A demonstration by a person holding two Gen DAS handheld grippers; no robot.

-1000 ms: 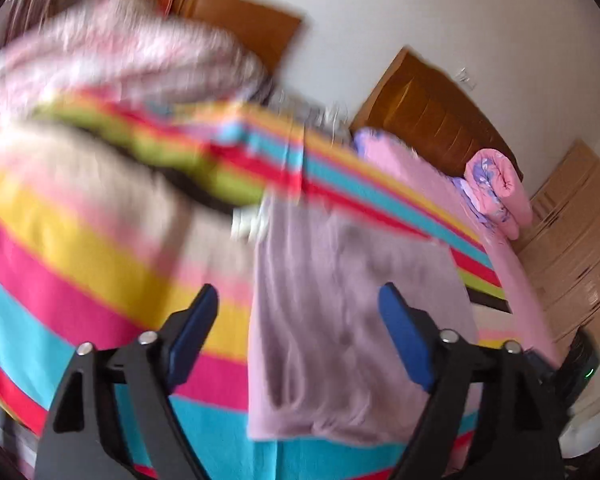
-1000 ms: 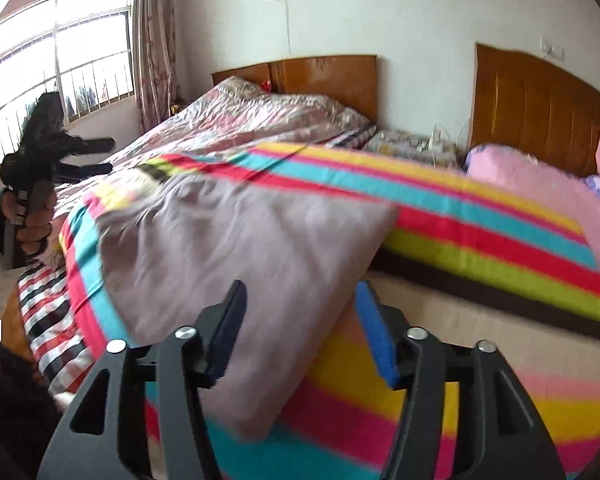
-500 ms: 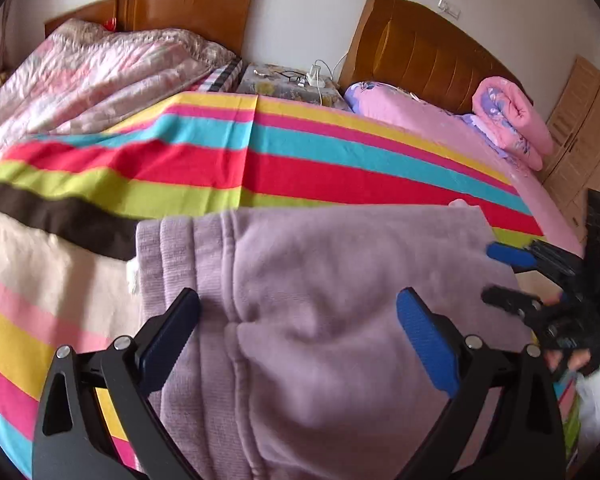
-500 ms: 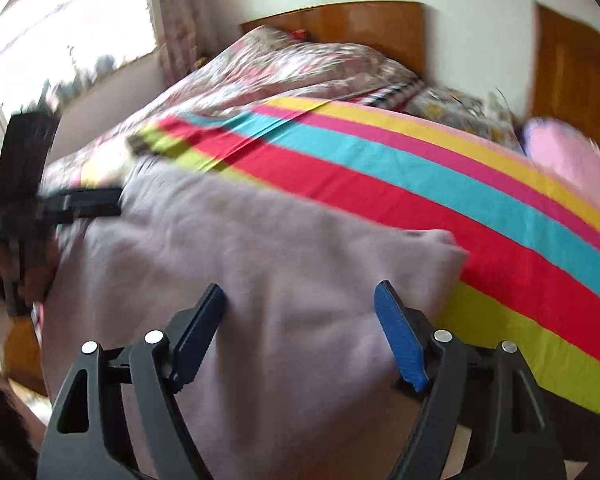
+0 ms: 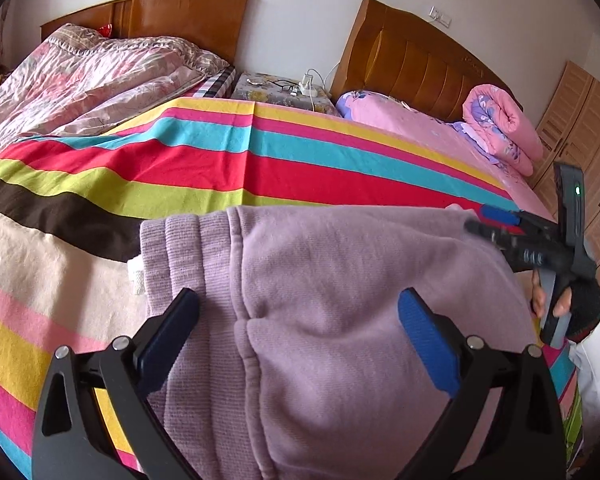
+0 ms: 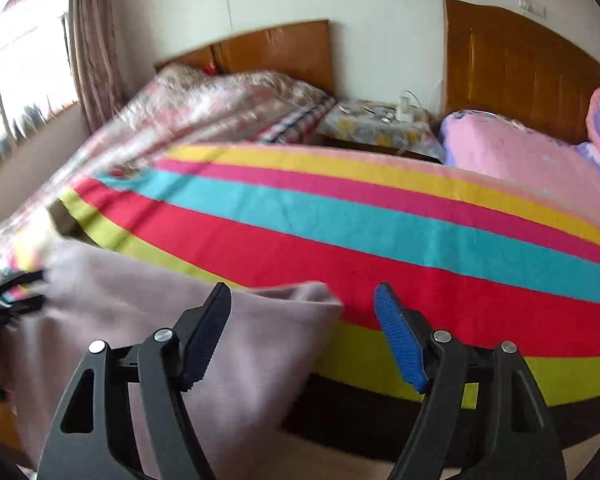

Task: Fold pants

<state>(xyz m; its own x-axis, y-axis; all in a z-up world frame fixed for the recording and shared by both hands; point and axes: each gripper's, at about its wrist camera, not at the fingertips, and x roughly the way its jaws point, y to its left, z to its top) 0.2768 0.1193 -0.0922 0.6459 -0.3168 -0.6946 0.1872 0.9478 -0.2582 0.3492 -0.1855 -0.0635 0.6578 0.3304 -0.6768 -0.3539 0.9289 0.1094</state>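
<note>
Lilac pants (image 5: pixel 340 300) lie folded on the striped bedcover (image 5: pixel 220 160), their ribbed waistband at the left. My left gripper (image 5: pixel 300 336) is open and empty, its jaws spread wide just above the pants near the waistband. My right gripper (image 6: pixel 302 332) is open and empty over the far corner of the pants (image 6: pixel 180 320). It also shows in the left wrist view (image 5: pixel 496 222) at the right edge of the pants. The left gripper's tips show blurred at the left edge of the right wrist view (image 6: pixel 20 292).
A floral quilt (image 5: pixel 92 72) lies on the left bed. A nightstand (image 5: pixel 280 92) with cables stands between two wooden headboards. A rolled pink blanket (image 5: pixel 500 128) lies on the pink bed at the right. Wooden wardrobes (image 5: pixel 580 128) stand at the far right.
Both grippers have swung round to face the headboards. The right gripper has shifted toward the right corner of the pants. The pants lie as before.
</note>
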